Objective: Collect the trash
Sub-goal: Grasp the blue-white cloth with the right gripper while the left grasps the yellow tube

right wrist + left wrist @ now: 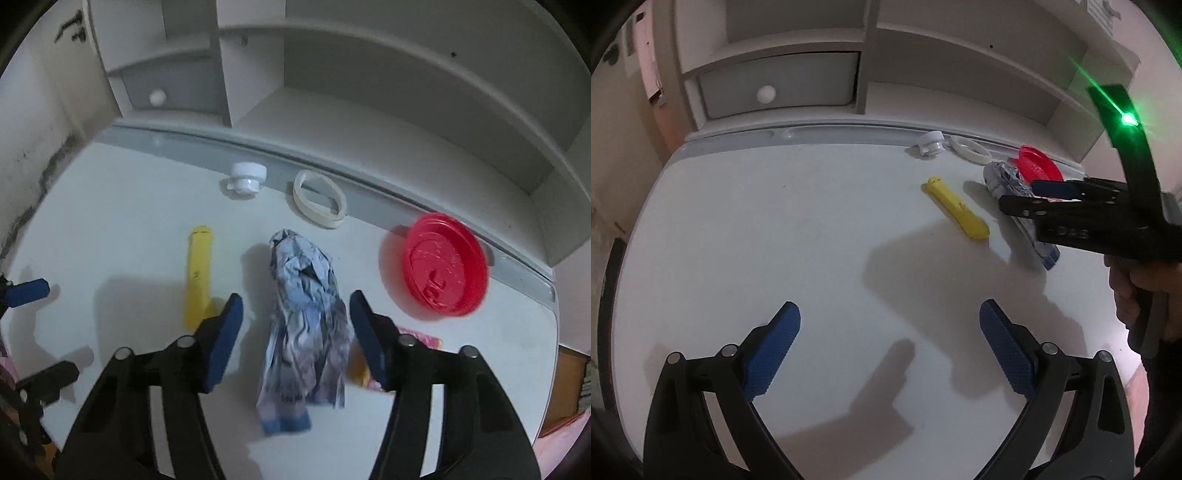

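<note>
Nearest, right gripper (295, 314) with jaws wide, straddling a crumpled wrapper (306, 321) lying flat on the white desk (110, 229); pads apart from the paper on both sides. Under the right finger, a pink packet (424, 338), mostly hidden. Just left of the wrapper, a yellow stick (199, 273), its near end behind the left finger. Left gripper (890, 343) well to the side, jaws wide, holding nothing, over bare desk. Farther right, a red lid (445, 266), tilted against the raised back rail. Along that rail, a squashed white tape ring (319, 203) and a white cap (245, 179), near each other but apart. Beyond, grey shelving (369, 110) with a drawer (166, 88) and round knob at left.
</note>
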### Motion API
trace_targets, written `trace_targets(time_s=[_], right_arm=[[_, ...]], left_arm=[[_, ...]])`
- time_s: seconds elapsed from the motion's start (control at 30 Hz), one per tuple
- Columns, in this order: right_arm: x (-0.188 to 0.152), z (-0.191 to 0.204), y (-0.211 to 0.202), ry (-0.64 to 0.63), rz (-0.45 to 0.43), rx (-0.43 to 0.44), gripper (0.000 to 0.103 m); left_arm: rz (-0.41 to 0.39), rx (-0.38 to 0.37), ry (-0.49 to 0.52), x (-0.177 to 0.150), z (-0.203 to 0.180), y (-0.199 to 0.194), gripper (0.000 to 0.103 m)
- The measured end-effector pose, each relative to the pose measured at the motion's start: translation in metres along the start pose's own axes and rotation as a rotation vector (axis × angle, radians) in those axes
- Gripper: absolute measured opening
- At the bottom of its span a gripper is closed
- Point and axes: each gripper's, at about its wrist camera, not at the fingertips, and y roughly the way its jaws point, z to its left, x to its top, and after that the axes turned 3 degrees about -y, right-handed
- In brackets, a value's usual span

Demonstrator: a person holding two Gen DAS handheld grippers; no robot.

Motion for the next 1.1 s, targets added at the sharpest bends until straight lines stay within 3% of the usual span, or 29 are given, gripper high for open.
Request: trace_targets(time_s=[0.13,0.33,0.53,0.6,0.8,0.9,0.93,0.97,1.1], right_arm=[[0.003,-0.003,0.007,-0.018,0.016,-0.013,0.033],[-0.018,-0.029,-0.065,0.059,-0.145,0.024,0.034],[-0.07,-0.056,-0.106,0.125,-0.185,0.002,0.035],[-0.088,-0.066,-0.113,0.155,-0.19,-0.006,0.035],[-0.141,-0.1,-0.125,0.262,-0.198,-0.043,0.035],[-0.179,-0.117,-0.135,0.346,-0.193,-0.058,0.035],[-0.19,-0.12,-0.138,0.366,-0.192,-0.064,0.035],[-0.2,-0.124,-0.14,0.388,-0.19,-0.074,0.035],[-0.258,-0.142,-0.159,0.507,-0.191,-0.146,0.035]], left_arm=[[-0.008,0.022,0.048,0.017,-0.021,0.015,0.095],[0.01,0.031,0.062,0.053,-0.053,0.049,0.095],[0.045,0.12,0.072,0.069,-0.077,0.079,0.094],[0.06,0.119,0.064,0.07,-0.077,0.084,0.093],[0.033,0.156,0.06,0.066,-0.07,0.082,0.061],[0.022,0.154,0.073,0.061,-0.068,0.076,0.033],[0.018,0.145,0.084,0.059,-0.068,0.074,0.016],[0.019,0.136,0.087,0.057,-0.068,0.073,0.012],[-0.037,0.098,0.108,0.037,-0.088,0.05,0.012]])
